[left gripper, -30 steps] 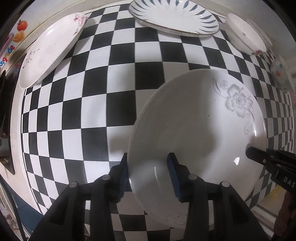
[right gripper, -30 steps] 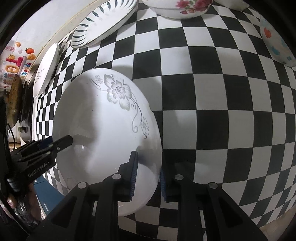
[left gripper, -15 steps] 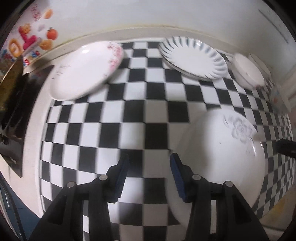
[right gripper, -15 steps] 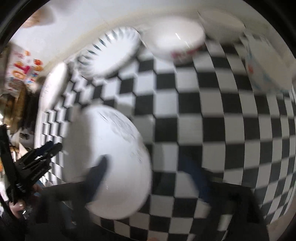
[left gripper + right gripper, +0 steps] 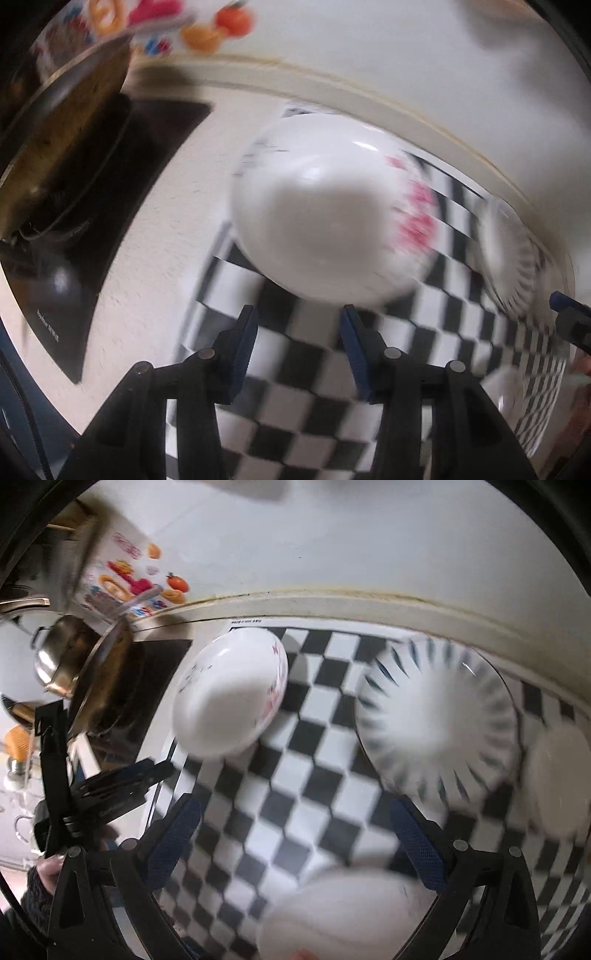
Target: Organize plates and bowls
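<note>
**Pink-flowered plate straight ahead of my left gripper**

The pink-flowered plate [image 5: 332, 210] lies flat at the checkered mat's [image 5: 295, 369] far corner, just beyond my left gripper [image 5: 297, 347], fingers apart, empty. My right gripper [image 5: 295, 845], also spread wide, sits farther back.

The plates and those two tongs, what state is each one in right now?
Left tongs: open, holding nothing.
Right tongs: wide open, holding nothing.
Pink-flowered plate: flat on the checkered mat, far left corner, free of both tongs.
Blue-striped plate: flat on the mat, at the back right.
White plate: on the mat, near edge, blurred.
Pot: on the stove, contents hidden.
</note>
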`<action>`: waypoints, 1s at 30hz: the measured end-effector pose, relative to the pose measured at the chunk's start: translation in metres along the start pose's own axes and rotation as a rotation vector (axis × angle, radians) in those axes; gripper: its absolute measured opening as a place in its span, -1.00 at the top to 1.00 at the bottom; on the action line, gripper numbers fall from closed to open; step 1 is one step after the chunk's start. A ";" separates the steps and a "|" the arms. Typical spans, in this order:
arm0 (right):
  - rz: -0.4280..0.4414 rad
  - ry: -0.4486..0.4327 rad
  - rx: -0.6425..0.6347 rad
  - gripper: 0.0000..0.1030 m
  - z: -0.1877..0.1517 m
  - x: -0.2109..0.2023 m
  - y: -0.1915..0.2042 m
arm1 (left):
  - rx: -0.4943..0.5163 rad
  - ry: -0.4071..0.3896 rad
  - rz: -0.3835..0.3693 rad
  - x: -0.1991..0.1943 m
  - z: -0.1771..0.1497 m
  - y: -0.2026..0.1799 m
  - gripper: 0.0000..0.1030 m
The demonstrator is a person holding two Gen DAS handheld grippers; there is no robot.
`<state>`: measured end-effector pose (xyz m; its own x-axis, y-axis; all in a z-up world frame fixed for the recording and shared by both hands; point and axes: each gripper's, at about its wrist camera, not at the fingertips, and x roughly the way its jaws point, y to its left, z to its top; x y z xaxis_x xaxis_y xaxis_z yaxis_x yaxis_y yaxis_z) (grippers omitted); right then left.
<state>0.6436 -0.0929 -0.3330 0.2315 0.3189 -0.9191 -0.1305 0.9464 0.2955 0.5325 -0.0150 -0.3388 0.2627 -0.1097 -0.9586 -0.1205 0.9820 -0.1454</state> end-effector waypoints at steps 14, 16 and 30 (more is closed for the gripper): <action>-0.079 0.249 0.115 -0.38 0.086 0.135 0.010 | -0.043 0.130 -0.051 0.076 0.100 0.067 0.28; -0.093 0.247 0.097 -0.22 0.088 0.134 0.013 | -0.013 0.143 -0.044 0.078 0.105 0.062 0.28; -0.085 0.193 0.122 0.56 0.082 0.085 0.006 | 0.107 0.093 0.009 0.052 0.098 0.037 0.40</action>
<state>0.7414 -0.0556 -0.3882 0.0468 0.2334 -0.9713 0.0013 0.9723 0.2337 0.6353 0.0305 -0.3697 0.1719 -0.1093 -0.9790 -0.0184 0.9933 -0.1141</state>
